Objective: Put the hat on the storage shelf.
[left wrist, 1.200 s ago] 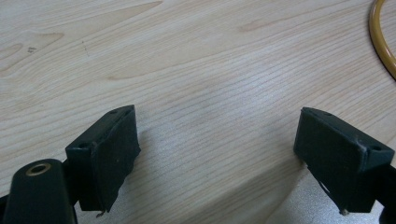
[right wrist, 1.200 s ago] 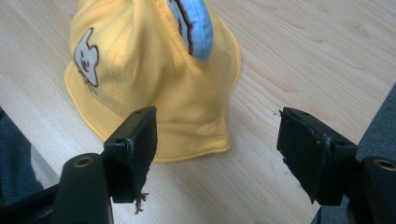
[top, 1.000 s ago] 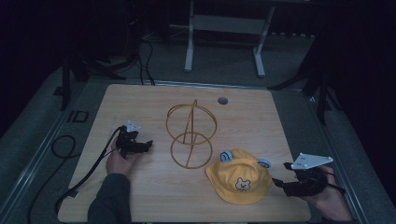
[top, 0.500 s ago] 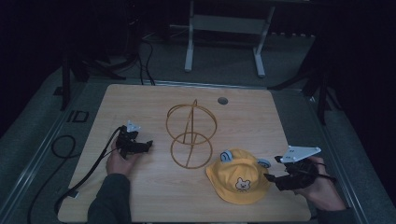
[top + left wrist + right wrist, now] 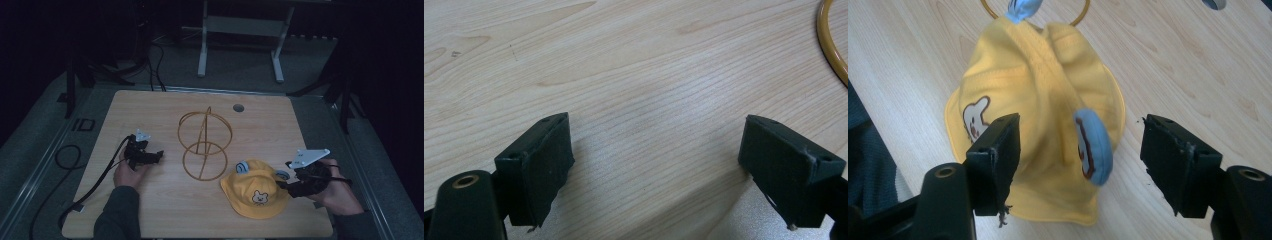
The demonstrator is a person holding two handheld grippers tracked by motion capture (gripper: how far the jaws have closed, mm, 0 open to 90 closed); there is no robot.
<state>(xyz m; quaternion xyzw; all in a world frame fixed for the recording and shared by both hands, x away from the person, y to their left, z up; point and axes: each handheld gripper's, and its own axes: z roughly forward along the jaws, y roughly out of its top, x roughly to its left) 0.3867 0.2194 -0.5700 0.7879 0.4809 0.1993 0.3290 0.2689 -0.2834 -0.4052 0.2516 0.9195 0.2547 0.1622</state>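
Bench (image 5: pixel 150 210) is light wood. Yellow hat (image 5: pixel 255 189) with blue ears and a small bear print lies front right, just beside the gold wire ring stand (image 5: pixel 204 144). Right tool (image 5: pixel 289 184) at the hat's brim, jaws wide apart, gripping nothing. Left tool (image 5: pixel 156 155) rests on bare bench, jaws wide, empty. No readable text on the hat
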